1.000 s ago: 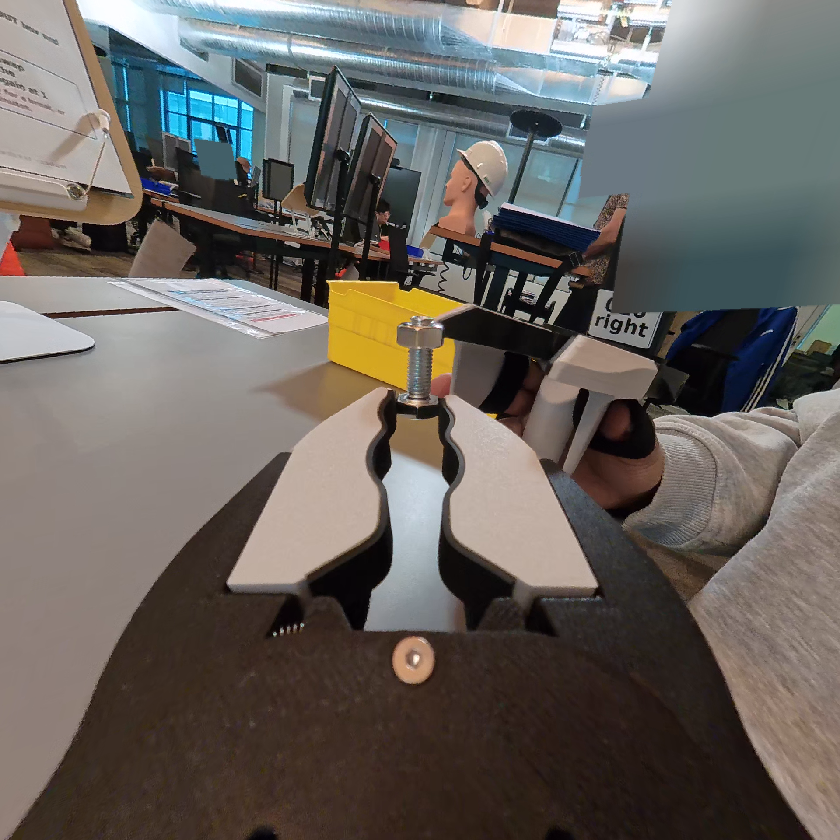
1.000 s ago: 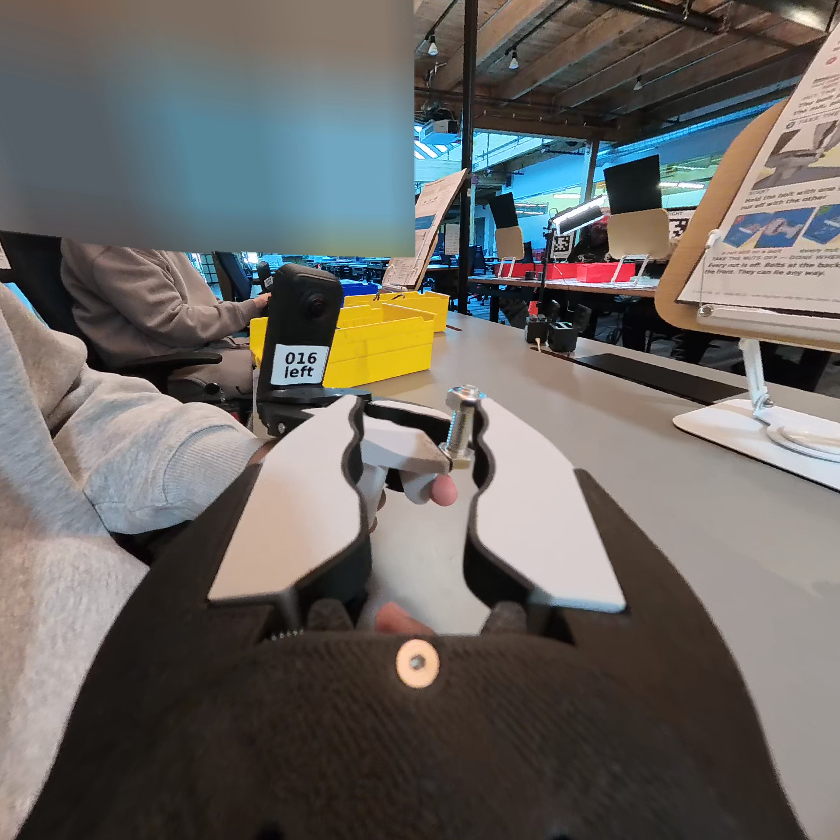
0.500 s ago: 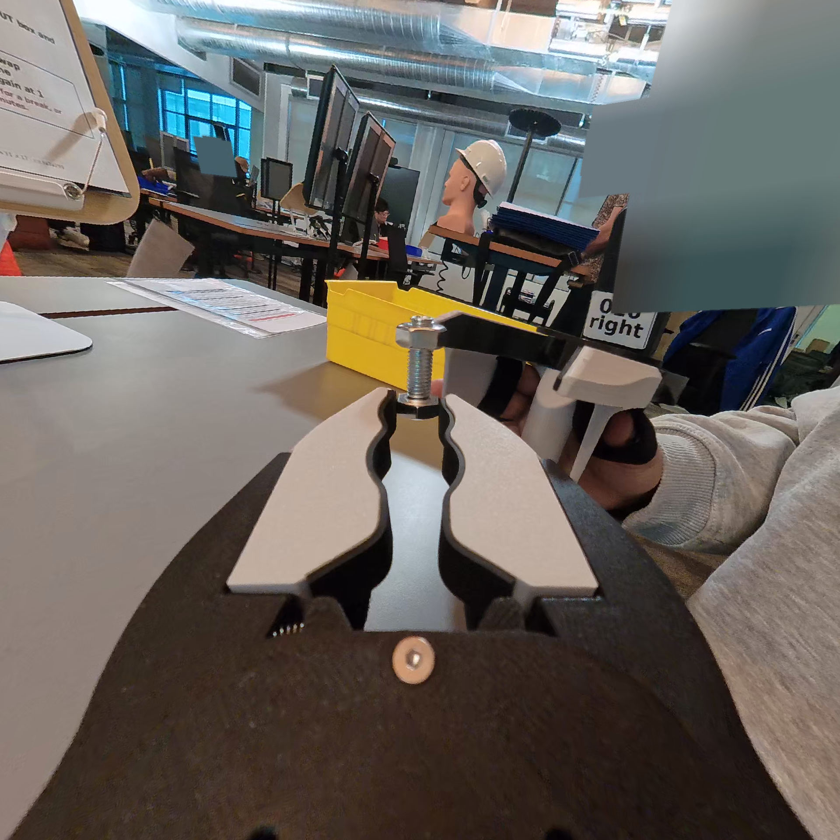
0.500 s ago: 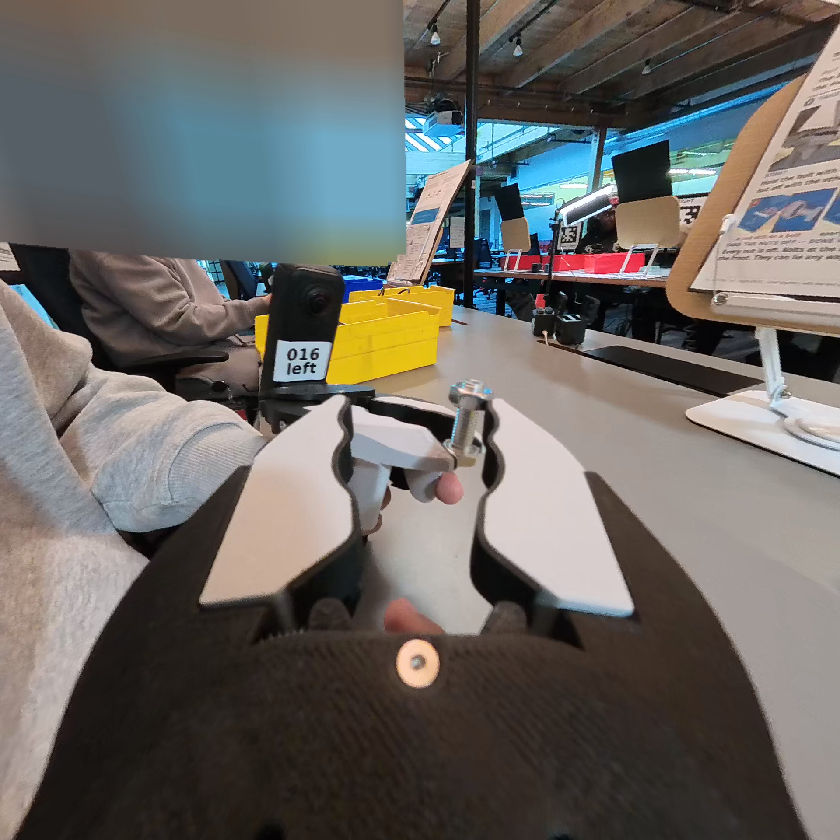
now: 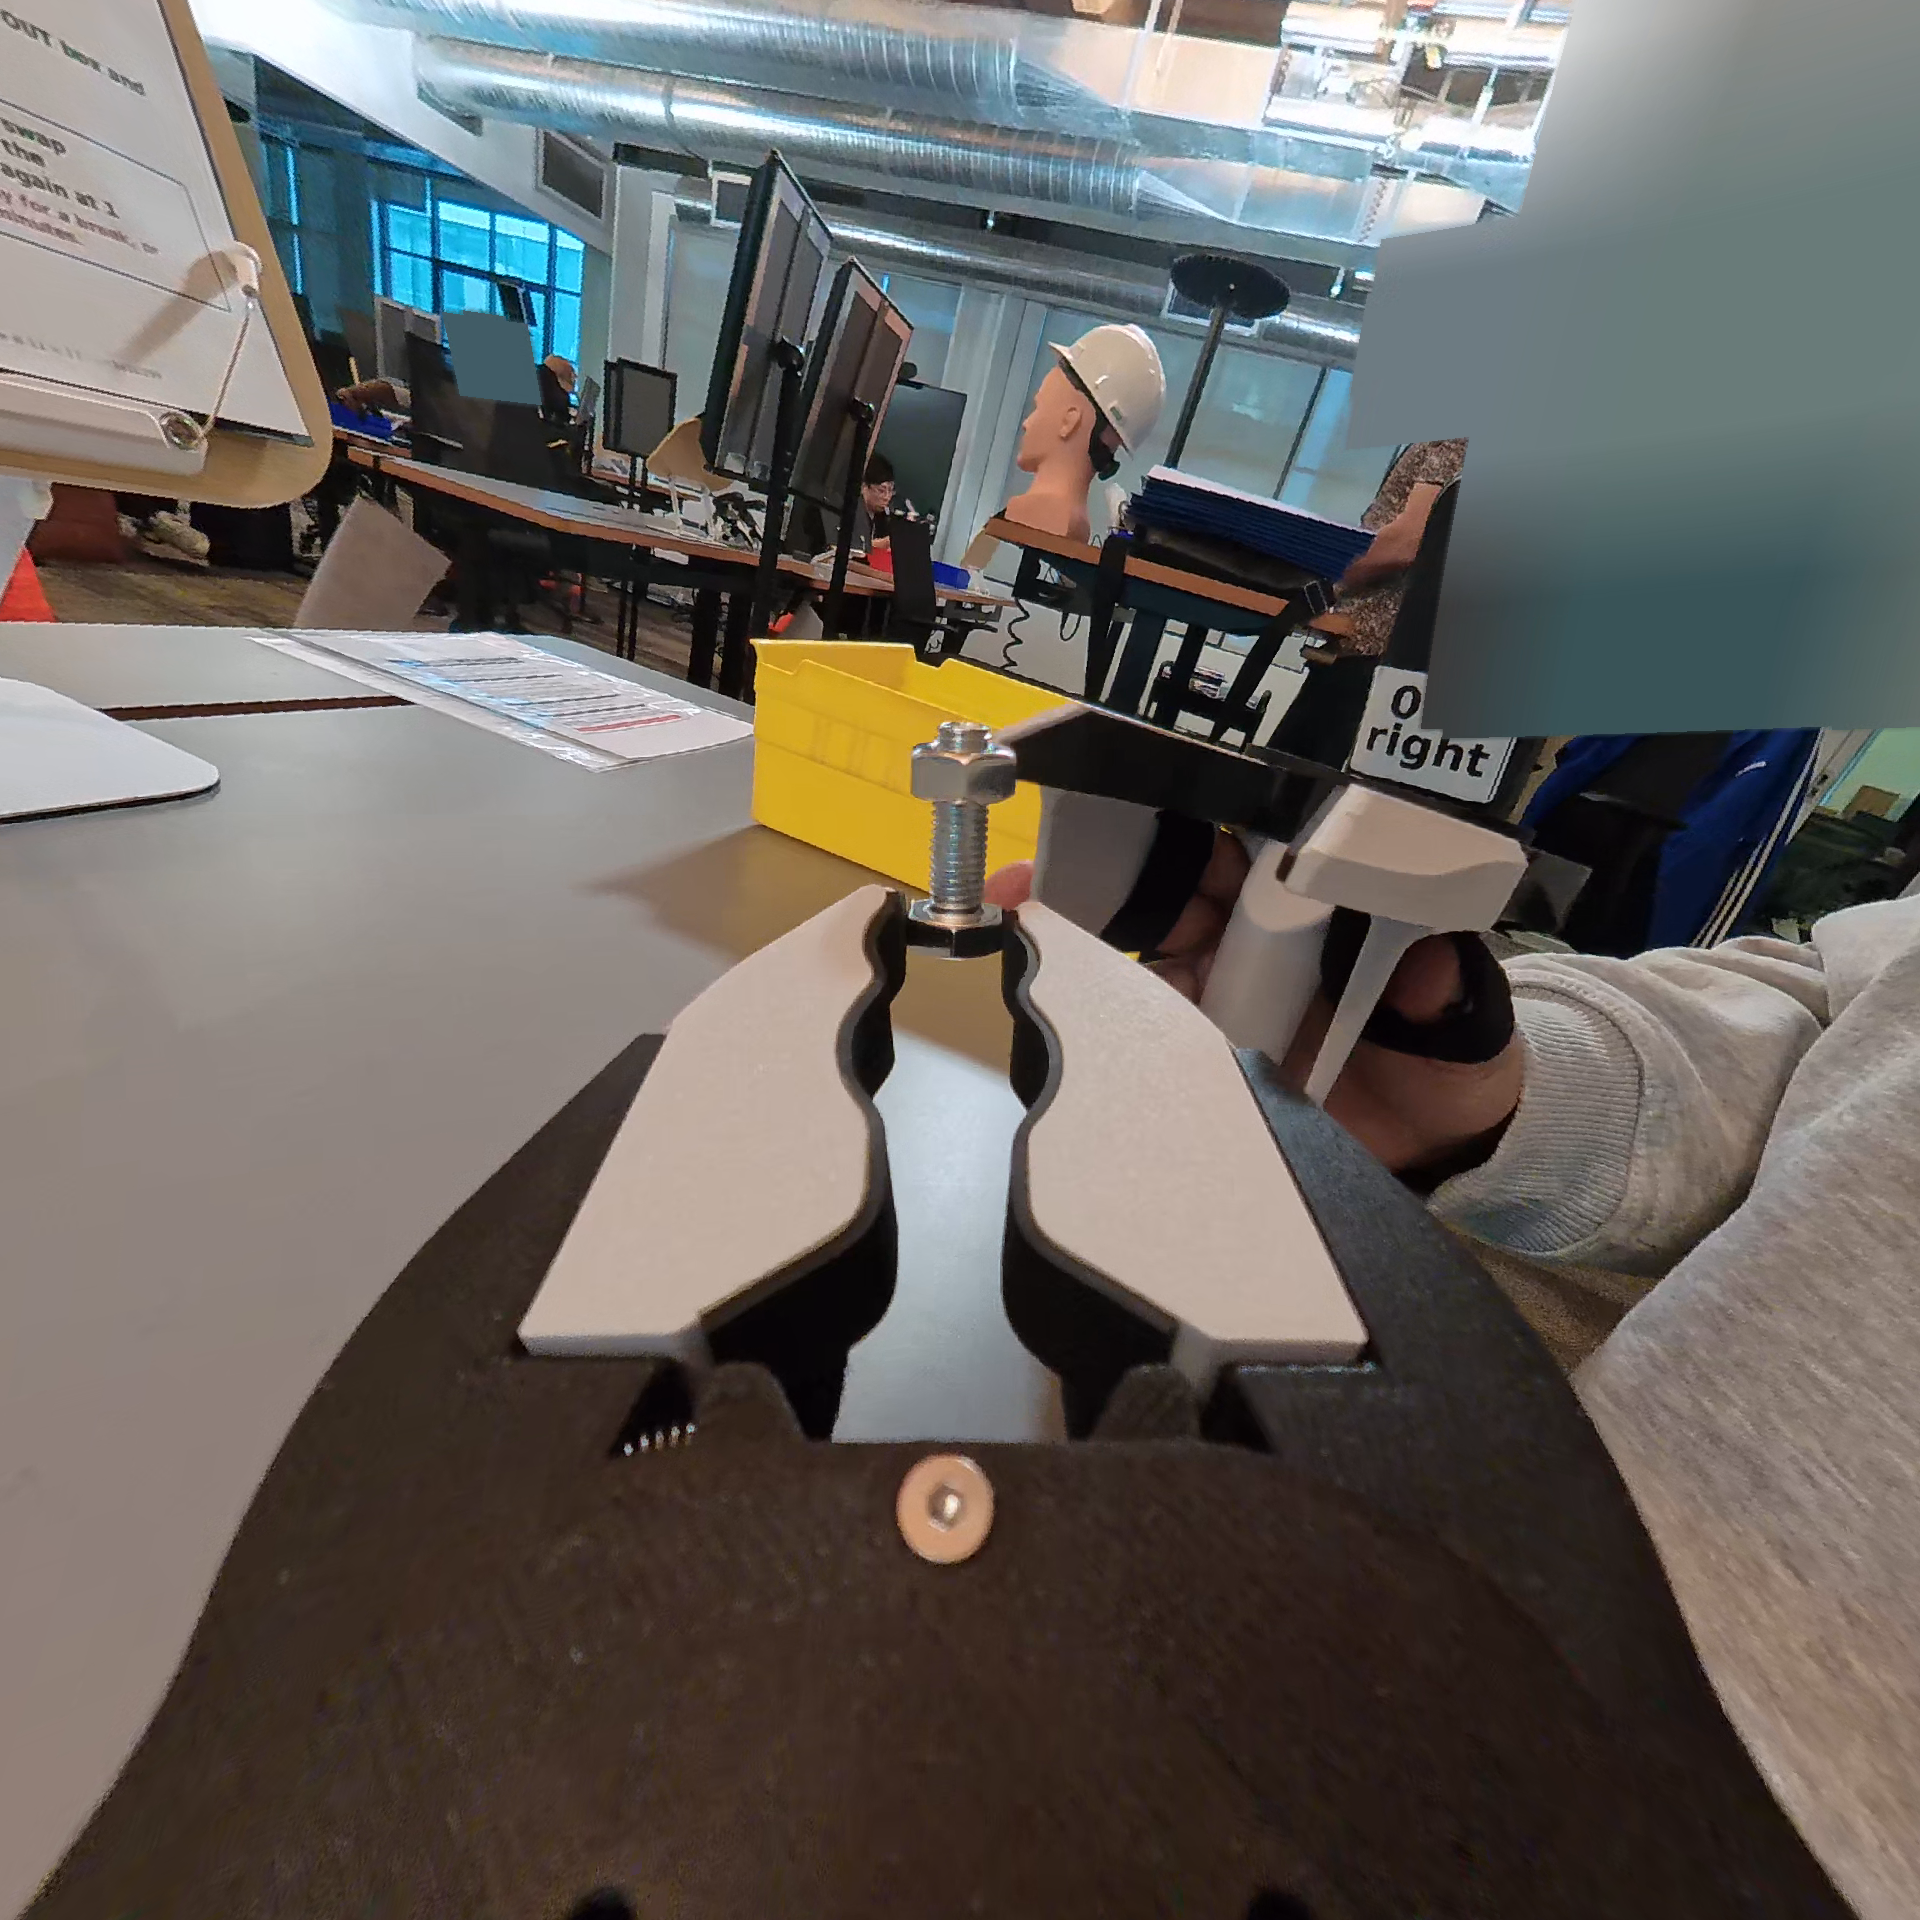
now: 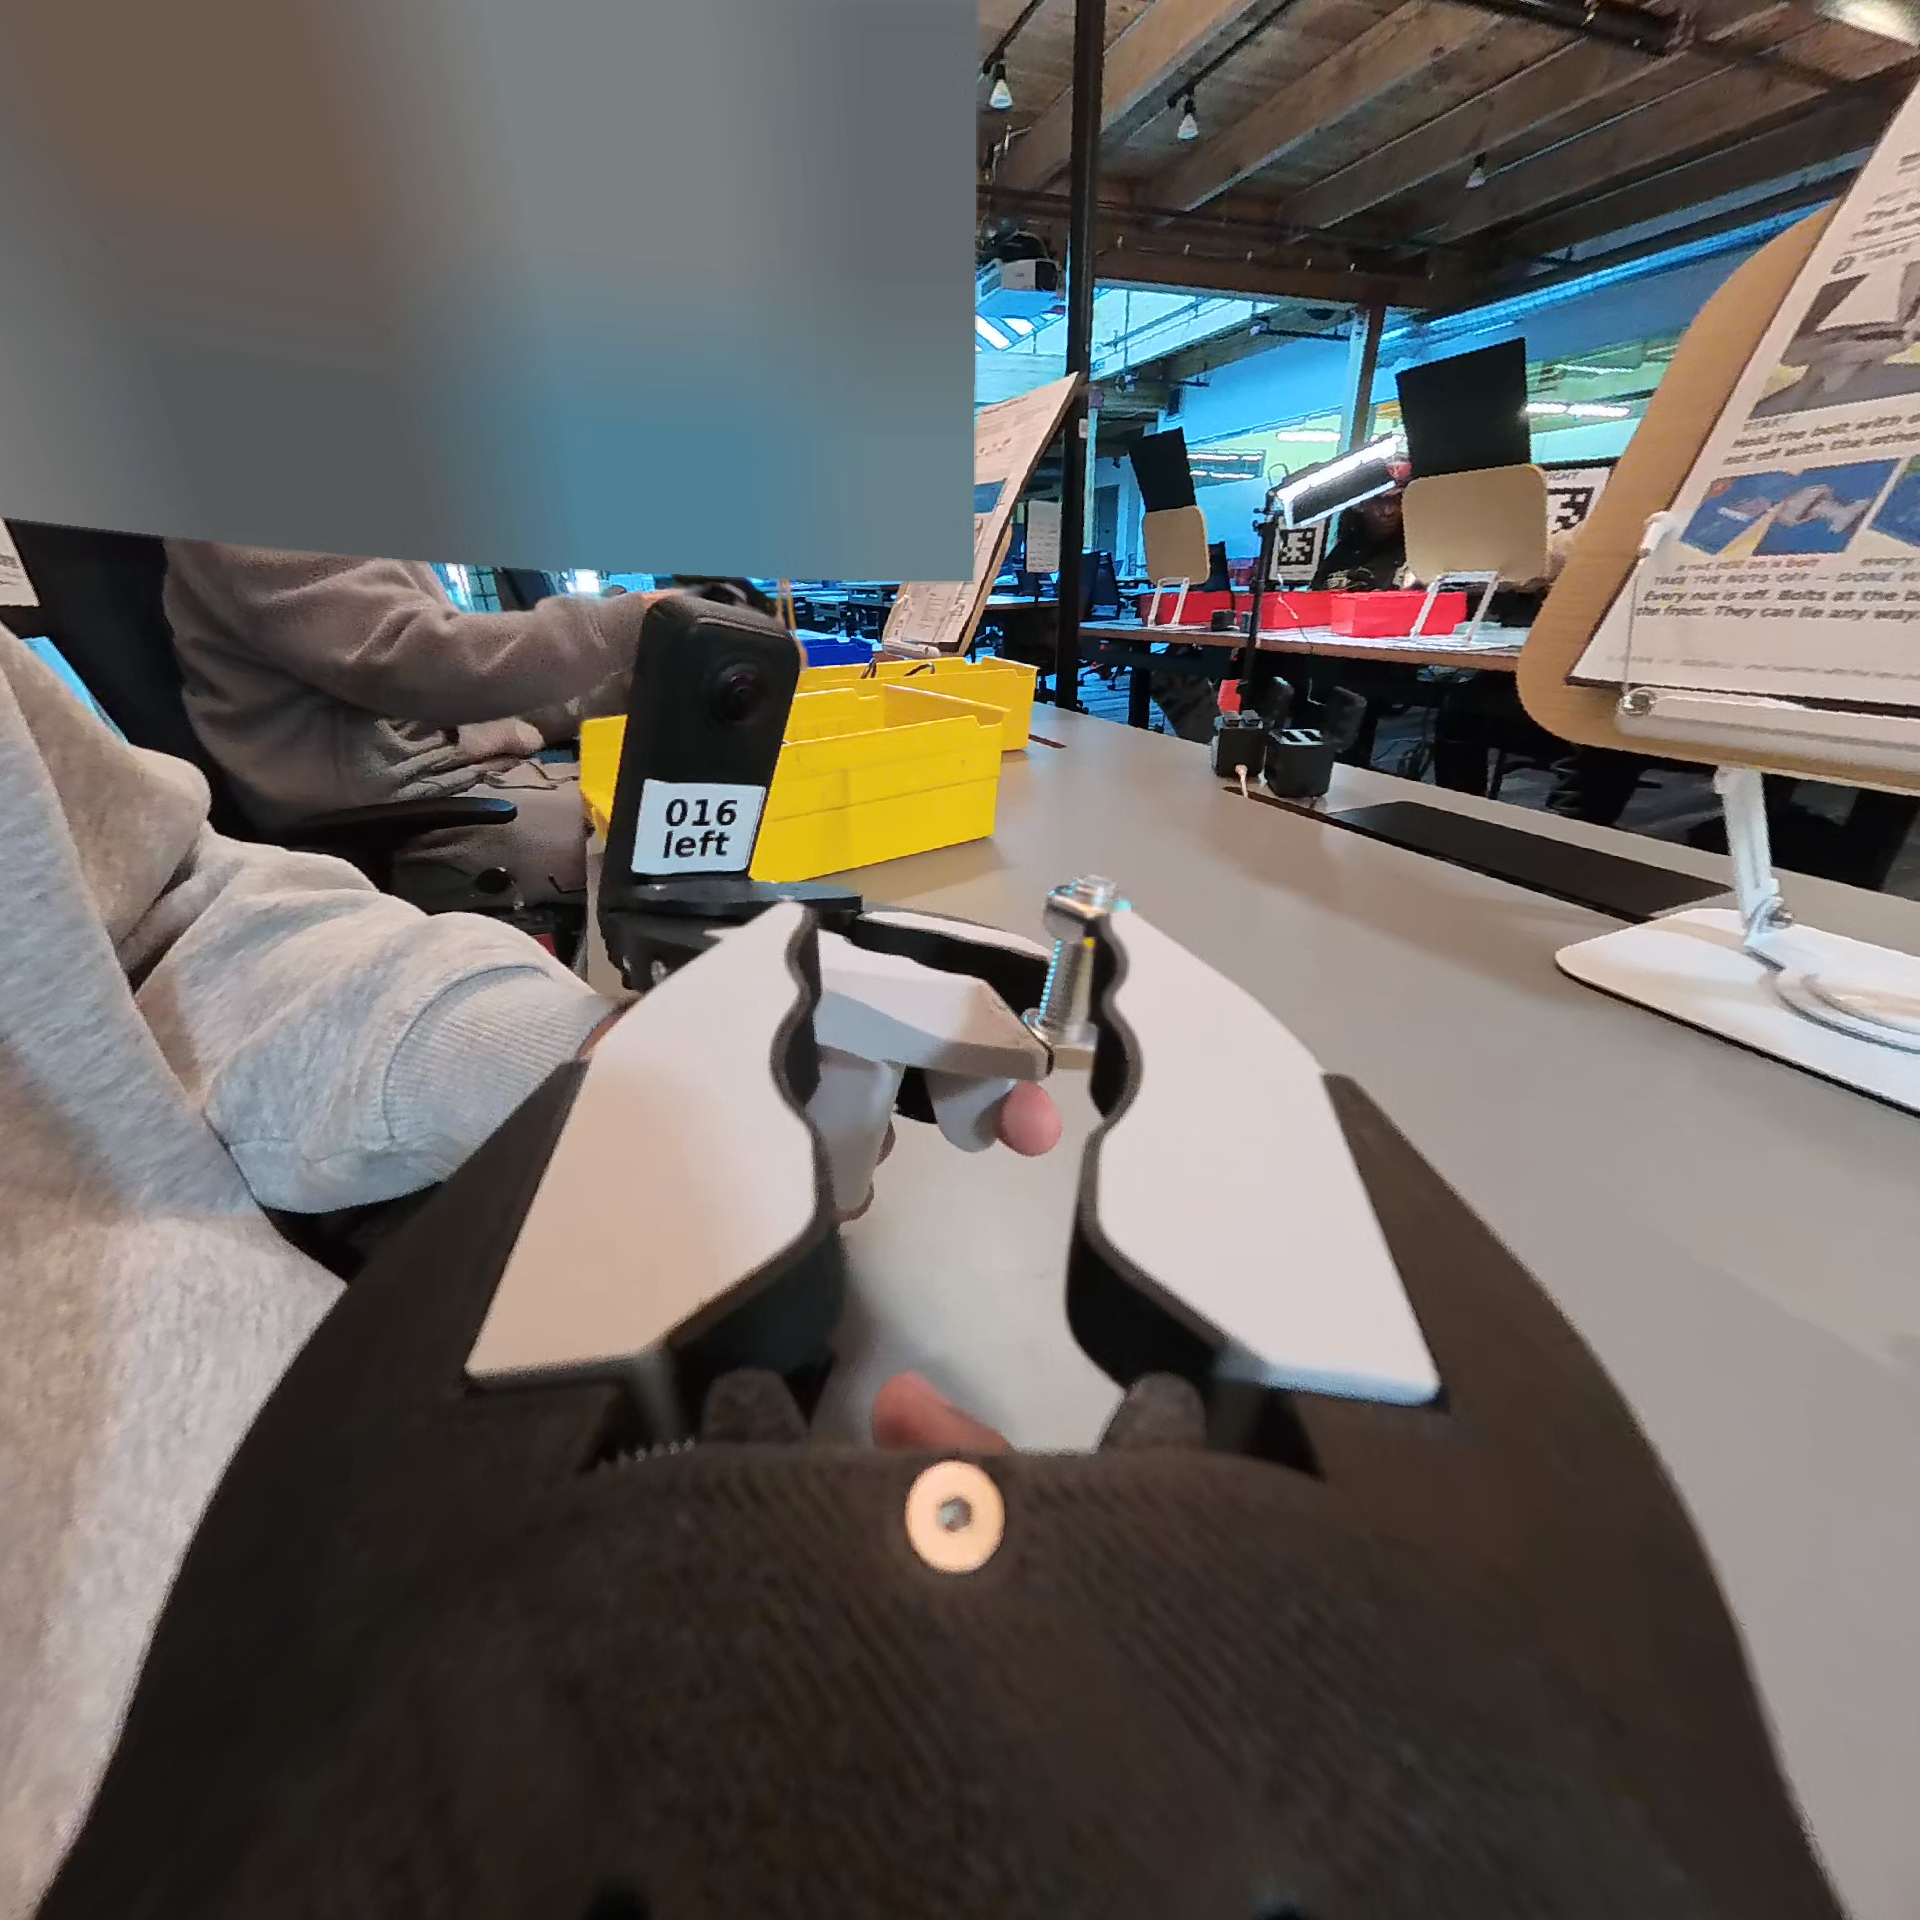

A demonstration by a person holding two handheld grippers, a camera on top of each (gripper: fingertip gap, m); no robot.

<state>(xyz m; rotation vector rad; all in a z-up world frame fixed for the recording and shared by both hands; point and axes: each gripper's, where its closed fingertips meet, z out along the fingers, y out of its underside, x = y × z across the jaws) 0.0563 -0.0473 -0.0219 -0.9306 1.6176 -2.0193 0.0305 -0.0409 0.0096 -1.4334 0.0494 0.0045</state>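
Note:
My left gripper [image 5: 951, 916] is shut on the hex head of a steel bolt [image 5: 958, 852], which stands upright above the grey table [image 5: 364, 935]. A steel nut [image 5: 962, 764] sits at the top of the threads. My right gripper [image 6: 954, 935] is open, its jaws wide apart around the bolt [image 6: 1070, 982]. The nut [image 6: 1081, 902] lies against its right finger. In the left wrist view the right gripper [image 5: 1164, 800] reaches in from the right, and one fingertip touches the nut. In the right wrist view a finger of the left gripper [image 6: 935, 1023] holds the bolt's lower end.
A yellow bin [image 5: 852, 748] stands just behind the bolt. More yellow bins [image 6: 883, 769] sit at the table's left side. A document stand with a white base [image 6: 1714, 977] is at the right, and a laminated sheet [image 5: 520, 686] lies farther back. A person's grey sleeves flank both grippers. The grippers are tip to tip, or close to it.
The right gripper has shifted slightly, so the bolt sits a little closer to its right finger. The left gripper still holds the bolt upright in the same place.

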